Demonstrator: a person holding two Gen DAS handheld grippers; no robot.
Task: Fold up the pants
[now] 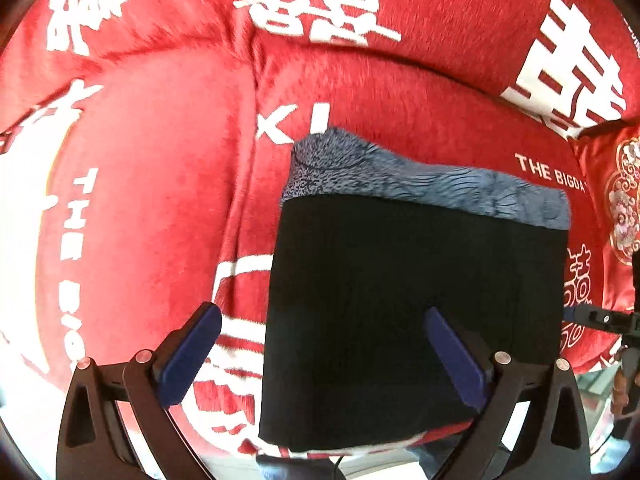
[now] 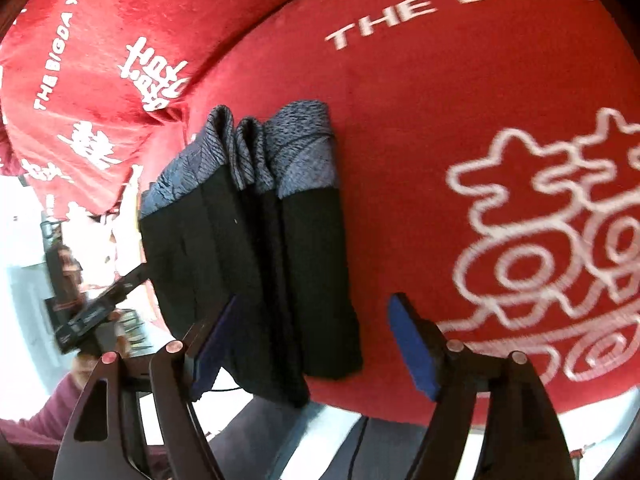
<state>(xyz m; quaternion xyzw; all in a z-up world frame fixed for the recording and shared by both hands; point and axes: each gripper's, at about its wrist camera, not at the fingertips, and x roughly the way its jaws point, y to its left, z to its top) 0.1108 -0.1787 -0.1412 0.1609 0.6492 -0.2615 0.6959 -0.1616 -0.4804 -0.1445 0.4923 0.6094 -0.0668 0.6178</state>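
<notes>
The pants (image 1: 412, 300) lie folded into a compact black block with a grey patterned band at the far end, on a red sofa cover. In the right wrist view the pants (image 2: 256, 248) show several stacked layers at the cushion's front edge. My left gripper (image 1: 324, 356) is open, its blue pads spread above the near part of the fold, holding nothing. My right gripper (image 2: 316, 344) is open and empty, its jaws spread around the near end of the fold. The left gripper (image 2: 100, 300) also shows at the left of the right wrist view.
The red plush sofa cover (image 1: 152, 200) with white lettering spans seat and backrest. A red embroidered cushion (image 1: 616, 208) sits at the right. The sofa's front edge (image 2: 480, 416) drops to a pale floor below.
</notes>
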